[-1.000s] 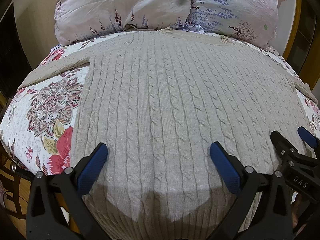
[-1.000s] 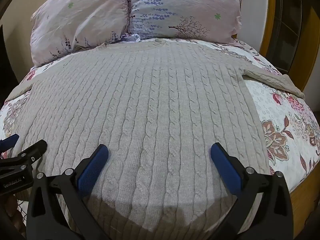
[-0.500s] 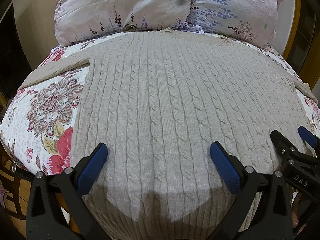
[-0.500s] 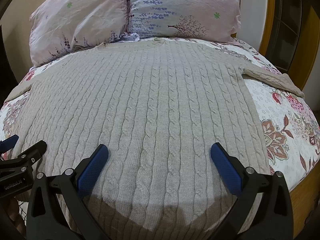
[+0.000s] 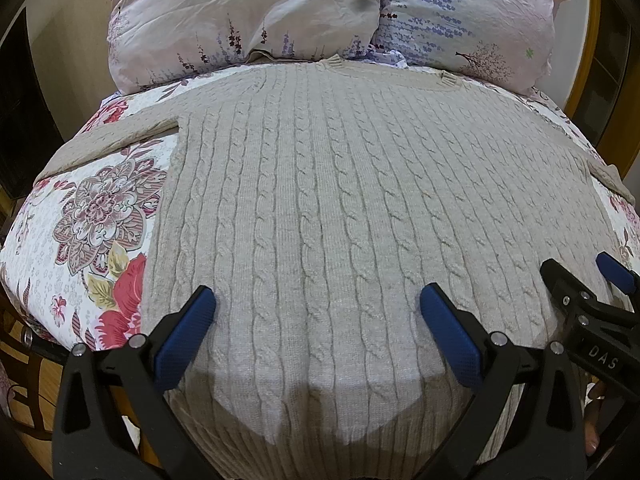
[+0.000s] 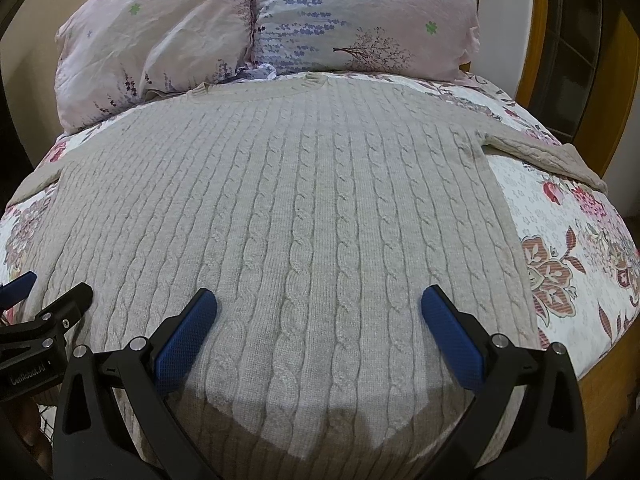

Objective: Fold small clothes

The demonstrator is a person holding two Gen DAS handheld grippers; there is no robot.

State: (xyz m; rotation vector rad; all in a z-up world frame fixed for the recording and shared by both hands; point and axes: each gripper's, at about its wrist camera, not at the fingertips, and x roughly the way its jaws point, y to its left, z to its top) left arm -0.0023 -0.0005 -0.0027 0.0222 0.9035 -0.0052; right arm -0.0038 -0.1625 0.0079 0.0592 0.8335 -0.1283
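Sweater [image 5: 340, 208] lies soft and floppy ahead of your spread jaws; pinch its hem just beneath them.

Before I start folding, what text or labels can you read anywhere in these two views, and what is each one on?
"DAS": white letters on the body of the right gripper, seen from the left wrist view; possibly cut off.
"GenRobot.AI": small, slightly blurred print on the body of the left gripper, seen from the right wrist view.
No readable text on the sweater, pillows or bedspread.
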